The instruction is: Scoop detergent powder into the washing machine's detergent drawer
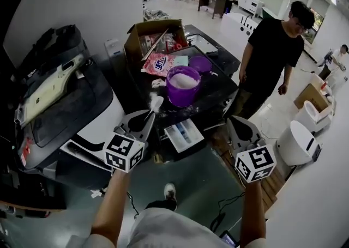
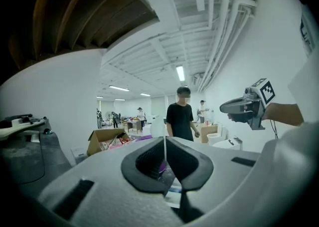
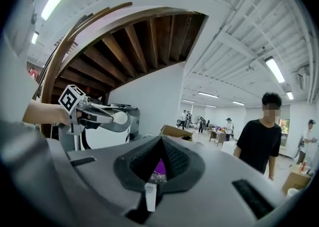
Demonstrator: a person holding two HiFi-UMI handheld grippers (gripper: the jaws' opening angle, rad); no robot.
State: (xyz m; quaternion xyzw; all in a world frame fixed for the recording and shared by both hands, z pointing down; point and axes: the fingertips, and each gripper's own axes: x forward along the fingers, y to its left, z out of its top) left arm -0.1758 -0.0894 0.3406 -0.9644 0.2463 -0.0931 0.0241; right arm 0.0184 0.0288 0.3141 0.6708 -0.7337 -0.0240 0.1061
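— Closest to the lens: two bare forearms [image 1: 112, 203], then the left gripper [image 1: 147, 117] and the right gripper [image 1: 235, 122], one black-and-white marker cube [image 1: 124, 151] apiece. Count of the task's things?

— One white plastic scoop [image 1: 156, 103], pinched by its handle in the left jaws. One purple plastic tub [image 1: 182, 93] heaped with white detergent powder [image 1: 184, 80], standing on the dark speckled top [image 1: 215, 93] just beyond the scoop. One white detergent drawer [image 1: 184, 134], open below the tub, between the two grippers.

— Right jaws?

— Pressed together, nothing seen gripped. Held off to the drawer's right, well apart from the tub.

— Further out?

— One purple lid [image 1: 200, 64] behind the tub, one pink printed packet [image 1: 158, 64], one open cardboard box [image 1: 150, 34]. One person in black [image 1: 270, 50] past the top's right corner; at least three more far back.

— Hard to make out?

— Drawer compartments: too small. Powder in the scoop or none: cannot tell. One small white shape low in the right gripper view's gap: unidentifiable.

— View against view?

— Left gripper view: only a thin white edge of handle between clamped jaws. Right gripper view: the scoop's rounded bowl from the side, plus a sliver of purple. Powder surface: head view only.
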